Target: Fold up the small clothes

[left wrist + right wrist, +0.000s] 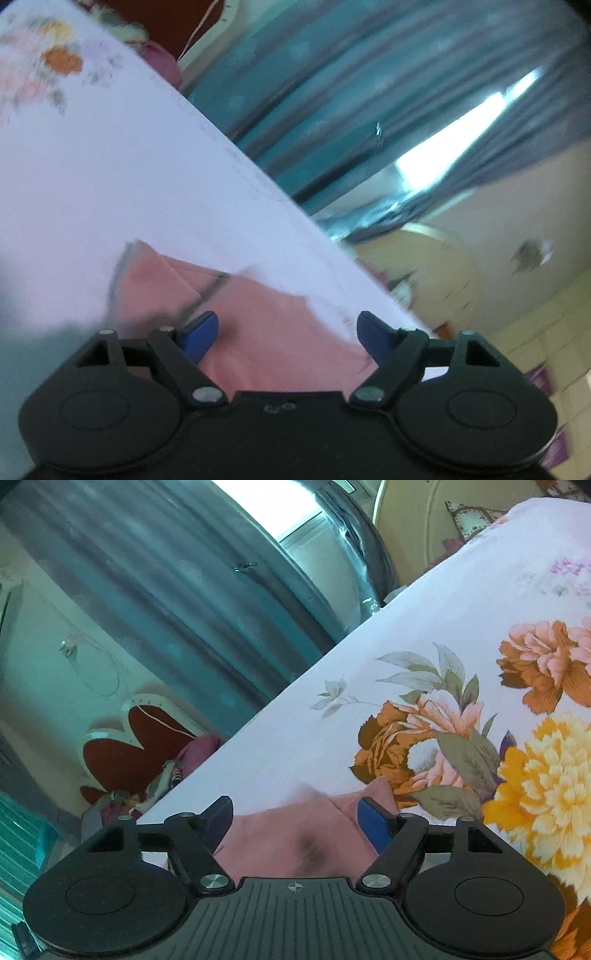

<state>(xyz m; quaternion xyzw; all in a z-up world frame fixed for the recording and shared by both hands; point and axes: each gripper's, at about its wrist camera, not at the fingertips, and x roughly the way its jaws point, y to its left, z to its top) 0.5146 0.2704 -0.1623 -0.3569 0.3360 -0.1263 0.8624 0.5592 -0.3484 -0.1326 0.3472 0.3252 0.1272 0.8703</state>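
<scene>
Pink knit garment [266, 332] lies on the white flower-printed bedsheet [295, 738]; left gripper [288, 330] and right gripper [295, 818] hover above it, jaws wide, holding nothing.

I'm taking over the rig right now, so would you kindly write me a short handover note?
Left gripper: open, nothing held, over the pink garment.
Right gripper: open, nothing held, the same pink garment lying below its fingers.
Garment: on the floral bedsheet, near the bed's edge, with at least one layer already turned over on itself.
Done: it looks partly folded and set down; the left view is blurred, so I cannot judge how neat it is.
Left: check the fold and finish or tidy it if needed. No other clothes to fold are clearly in view.
</scene>
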